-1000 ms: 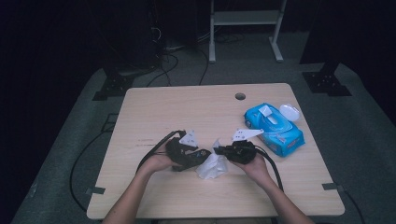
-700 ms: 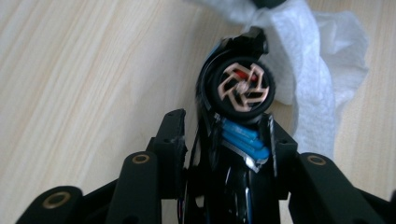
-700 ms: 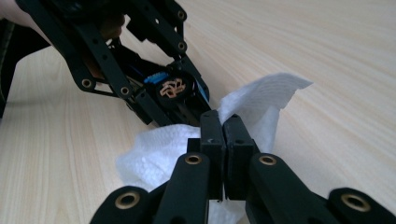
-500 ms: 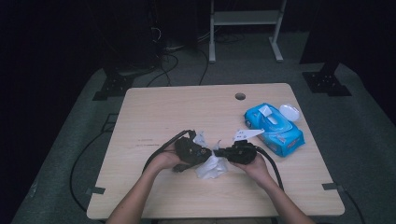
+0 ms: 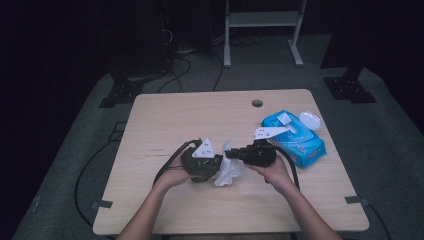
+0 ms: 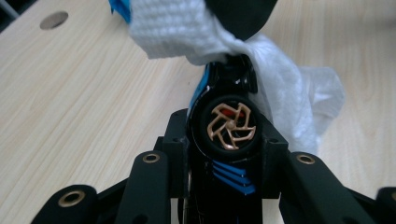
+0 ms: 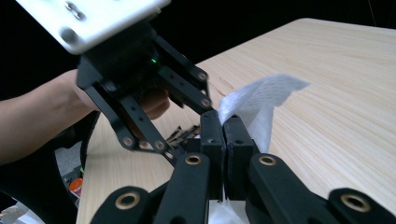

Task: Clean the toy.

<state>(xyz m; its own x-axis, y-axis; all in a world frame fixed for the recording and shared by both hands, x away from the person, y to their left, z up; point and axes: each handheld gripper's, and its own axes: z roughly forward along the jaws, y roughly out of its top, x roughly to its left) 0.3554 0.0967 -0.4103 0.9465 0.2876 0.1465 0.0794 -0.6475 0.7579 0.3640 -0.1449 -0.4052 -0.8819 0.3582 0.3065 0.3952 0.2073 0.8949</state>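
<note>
Left gripper [image 5: 212,165], at 9 o'clock of centre: jaws just closed, now clamped on a black toy car with blue stripes [image 6: 224,140], bronze-spoked wheel facing the camera. Car thus secured for wiping, held just above the worktop [image 5: 165,125]. Centre: white wet wipe [image 5: 227,172] draped over the car's far end. Right gripper [image 5: 235,154], at 3 o'clock: jaws pinched narrow on the wipe. Blue wipes pack [image 5: 295,137] at 2 o'clock, lid flipped up. Judgement: wiping stage starting.
</note>
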